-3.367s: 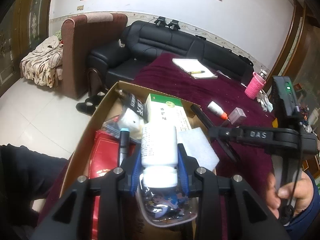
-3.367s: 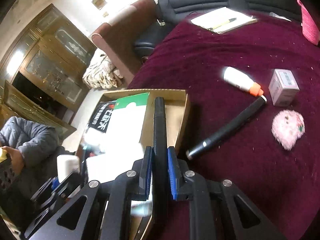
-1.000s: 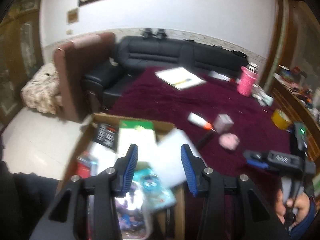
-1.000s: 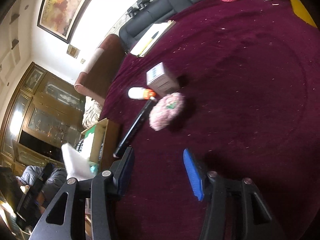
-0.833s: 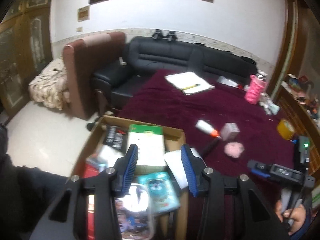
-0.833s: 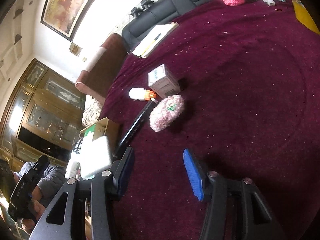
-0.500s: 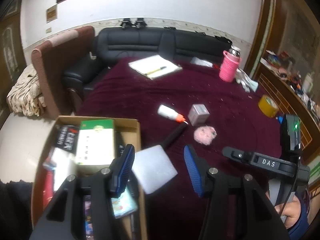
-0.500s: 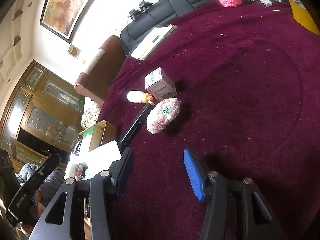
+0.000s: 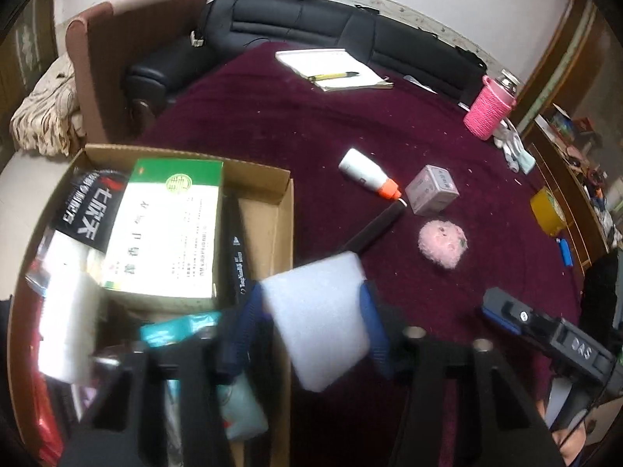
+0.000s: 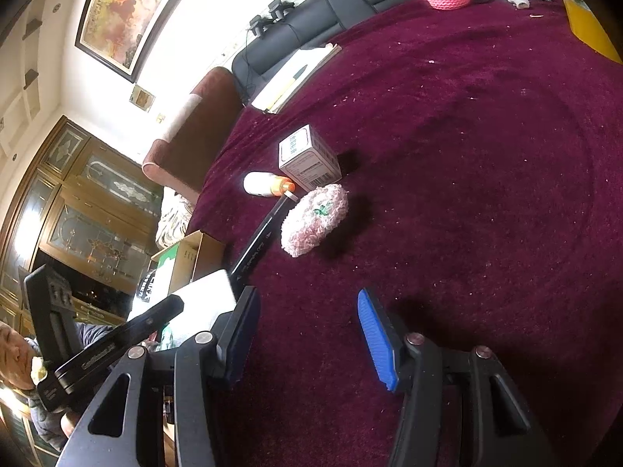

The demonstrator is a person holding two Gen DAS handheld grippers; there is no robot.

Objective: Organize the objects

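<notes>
Left gripper [image 9: 311,311] clamps the foam pad [image 9: 317,321] beside the box [image 9: 282,210]; right gripper [image 10: 307,334] gapes empty; next, I judge, set the pad in the box

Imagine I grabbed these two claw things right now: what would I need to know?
Left claw: shut on the white foam block, held beside the cardboard box.
Right claw: open, empty, above the cloth.
Box already holds the green carton and a black marker.
Still out on the cloth: glue bottle, grey box, black pen, pink puff.
</notes>
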